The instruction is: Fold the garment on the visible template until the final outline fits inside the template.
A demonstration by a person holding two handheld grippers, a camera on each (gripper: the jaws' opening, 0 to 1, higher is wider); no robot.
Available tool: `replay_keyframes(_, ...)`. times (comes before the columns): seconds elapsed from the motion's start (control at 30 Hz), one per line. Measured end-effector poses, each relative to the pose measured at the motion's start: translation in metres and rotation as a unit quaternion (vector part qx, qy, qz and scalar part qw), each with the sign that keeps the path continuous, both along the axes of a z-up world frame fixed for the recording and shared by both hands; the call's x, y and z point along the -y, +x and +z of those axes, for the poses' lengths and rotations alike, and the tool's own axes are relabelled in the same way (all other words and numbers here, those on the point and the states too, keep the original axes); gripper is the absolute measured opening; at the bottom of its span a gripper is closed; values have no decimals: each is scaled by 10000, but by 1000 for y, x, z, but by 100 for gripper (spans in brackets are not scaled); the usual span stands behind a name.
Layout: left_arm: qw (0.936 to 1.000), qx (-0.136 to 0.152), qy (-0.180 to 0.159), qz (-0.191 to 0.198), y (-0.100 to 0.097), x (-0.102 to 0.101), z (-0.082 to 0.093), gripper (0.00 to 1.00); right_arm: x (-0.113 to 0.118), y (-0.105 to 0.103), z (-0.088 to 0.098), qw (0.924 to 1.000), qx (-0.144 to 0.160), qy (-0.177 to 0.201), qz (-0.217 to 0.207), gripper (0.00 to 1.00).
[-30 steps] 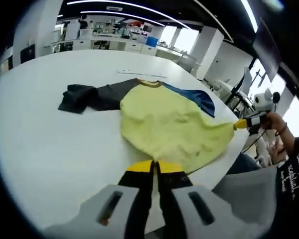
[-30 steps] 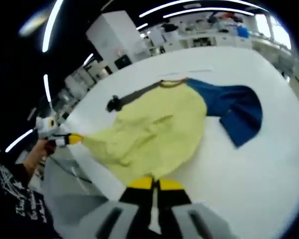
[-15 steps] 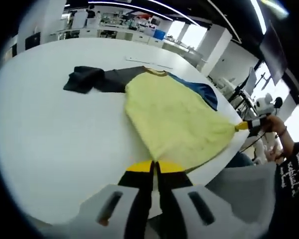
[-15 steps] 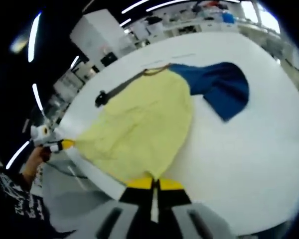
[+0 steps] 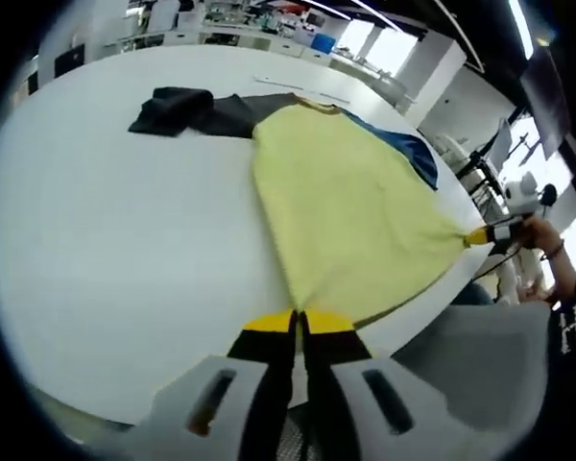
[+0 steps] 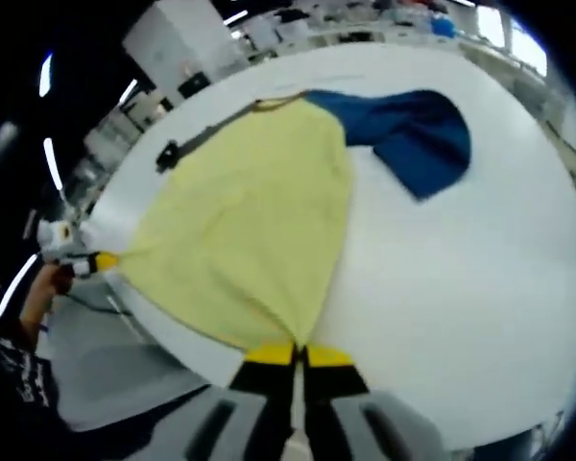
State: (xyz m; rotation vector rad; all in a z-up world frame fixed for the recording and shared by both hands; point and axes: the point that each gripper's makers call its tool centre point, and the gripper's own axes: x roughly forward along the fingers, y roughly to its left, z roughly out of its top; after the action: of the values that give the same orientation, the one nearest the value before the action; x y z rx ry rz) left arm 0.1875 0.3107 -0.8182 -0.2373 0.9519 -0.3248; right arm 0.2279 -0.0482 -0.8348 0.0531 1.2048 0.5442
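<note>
A large white table (image 5: 106, 259) carries the work, its curved edge running below the garment in both views. Around it stands an open, bright room with white cabinets and counters at the far side, long strip lights on a dark ceiling, and tall windows.

One garment (image 5: 350, 206) lies on the table: a long-sleeved shirt with a yellow body, one dark grey sleeve (image 5: 197, 108) and one blue sleeve (image 6: 408, 134). Its long axis runs from the collar (image 5: 317, 101), which points toward the far side of the table, down to the hem at the near edge. The yellow body is stretched flat and taut between the two hem corners. The grey sleeve stretches sideways and ends in a bunched cuff; the blue sleeve lies folded back on itself on the other side. A thin pale strip lies on the table just beyond the collar.

Two grippers are at work. The left gripper (image 5: 299, 322) has its yellow-tipped jaws closed together on one hem corner. The right gripper (image 6: 299, 353) is likewise clamped on the other hem corner, at the table's edge. In the left gripper view, a person's hand (image 5: 538, 235) holds the right gripper.
</note>
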Motion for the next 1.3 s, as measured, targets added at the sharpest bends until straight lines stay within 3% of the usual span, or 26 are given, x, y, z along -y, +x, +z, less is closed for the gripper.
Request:
replay_keyframes(0.27,9996,-54,232,-148,1,-5,-12,0,5,-2,-14,10000,-40,-87,-25,0)
replay_keyframes(0.5,9994,-81,297,-180,0,-9,-16,0,4,-7,-15,9999,-129,-18,-51,0)
replay_keyframes(0.67,9979,47,516,-382,1,-8,-16,0,5,-6,-15,9998,-154,-67,-63,0)
replay_keyframes(0.87,9981,24,514,-347,0,-7,-16,1,9,-5,-18,9997,-117,-217,-18,1)
replay_keyframes(0.97,9979,102,541,-335,0,-9,-14,2,8,-5,-15,9998,-93,-143,-76,6)
replay_keyframes(1.13,9982,304,405,-320,5,-7,-7,22,6,-2,-10,9998,26,-89,-159,25)
replay_keyframes(1.3,9962,618,394,-461,9,1,5,34,1,2,1,9995,230,61,-212,41)
